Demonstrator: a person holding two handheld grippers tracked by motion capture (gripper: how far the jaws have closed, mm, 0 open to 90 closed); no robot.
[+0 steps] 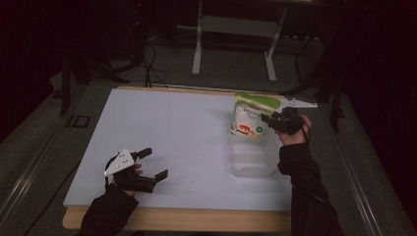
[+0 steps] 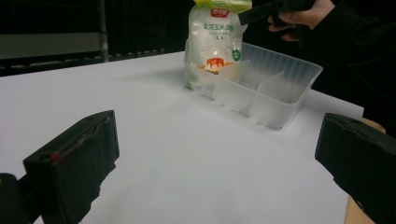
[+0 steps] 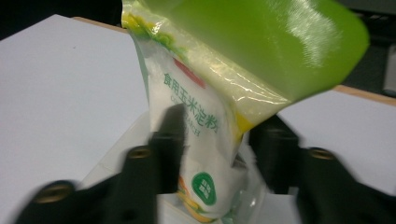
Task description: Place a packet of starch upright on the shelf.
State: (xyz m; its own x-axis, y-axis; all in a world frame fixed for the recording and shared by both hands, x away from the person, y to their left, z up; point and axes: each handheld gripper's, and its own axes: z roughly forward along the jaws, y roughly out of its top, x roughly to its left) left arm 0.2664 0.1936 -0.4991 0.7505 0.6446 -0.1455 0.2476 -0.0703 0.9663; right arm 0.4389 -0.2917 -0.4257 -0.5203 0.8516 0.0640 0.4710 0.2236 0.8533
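My right gripper (image 3: pixel 210 154) pinches the starch bag (image 1: pixel 249 118), which stands upright, seemingly inside the clear tray (image 1: pixel 253 162). My left gripper (image 1: pixel 150 164) rests wide open on the table (image 1: pixel 172 132).

White table (image 1: pixel 162 128), clear bin (image 1: pixel 252 160)

The left black two-jaw tongs (image 1: pixel 153 163) rest low over the near left part of the white-topped bench (image 1: pixel 172 142), jaws spread wide with nothing between them, held by a hand (image 1: pixel 125 177) in a dark sleeve. The right black tongs (image 1: pixel 269 120) sit raised near the bench's far right side, jaws pressed against either side of a standing white-and-green plastic pouch (image 1: pixel 248 118), gripped by the right hand (image 1: pixel 294 129), forearm reaching forward.
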